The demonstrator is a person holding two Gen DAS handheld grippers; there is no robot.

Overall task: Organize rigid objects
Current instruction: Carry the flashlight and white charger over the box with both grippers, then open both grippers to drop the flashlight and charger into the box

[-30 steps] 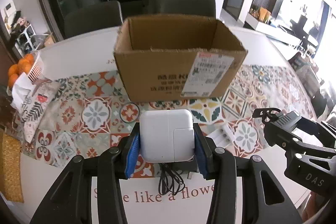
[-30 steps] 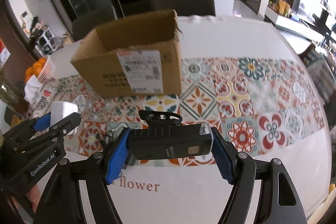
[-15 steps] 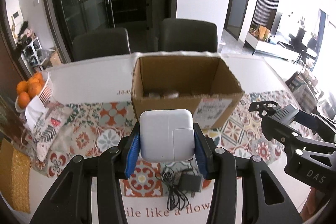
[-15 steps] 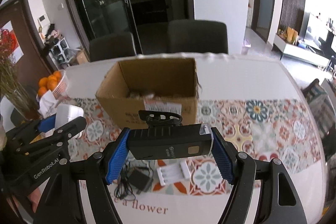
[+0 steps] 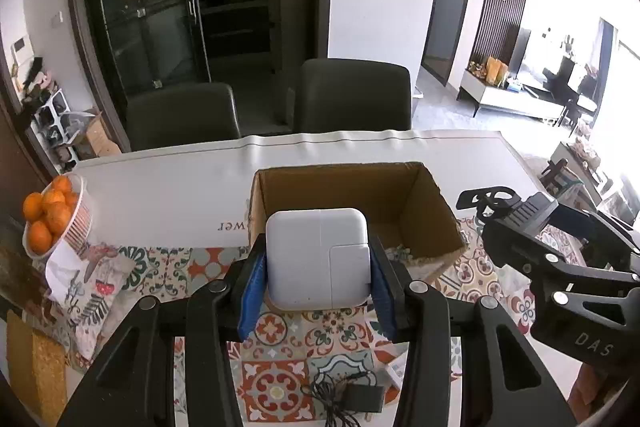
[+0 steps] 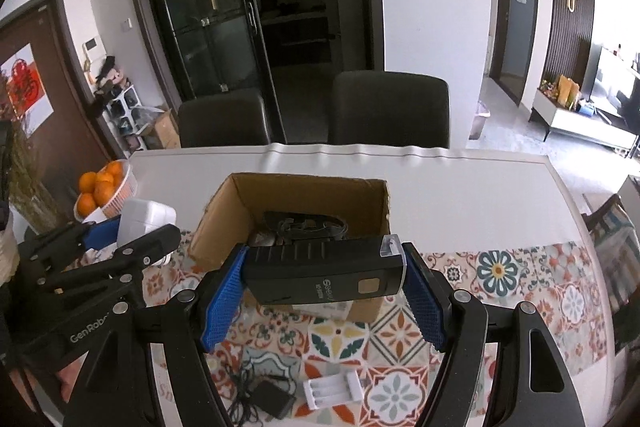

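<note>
My left gripper (image 5: 318,279) is shut on a white square power adapter (image 5: 318,257), held above the table in front of the open cardboard box (image 5: 420,195). It also shows at the left of the right wrist view (image 6: 146,221). My right gripper (image 6: 324,287) is shut on a black flashlight (image 6: 324,273), held crosswise just before the box (image 6: 312,195), which holds dark items. The flashlight shows at the right of the left wrist view (image 5: 516,211).
A black charger with a coiled cable (image 6: 266,401) and a white battery holder (image 6: 332,389) lie on the patterned runner near me. A basket of oranges (image 5: 54,219) stands at the far left. Two dark chairs (image 5: 356,95) stand behind the table.
Both grippers have risen and now look down into the box from higher up. The box appears lower and farther in both views. Both grips are unchanged.
</note>
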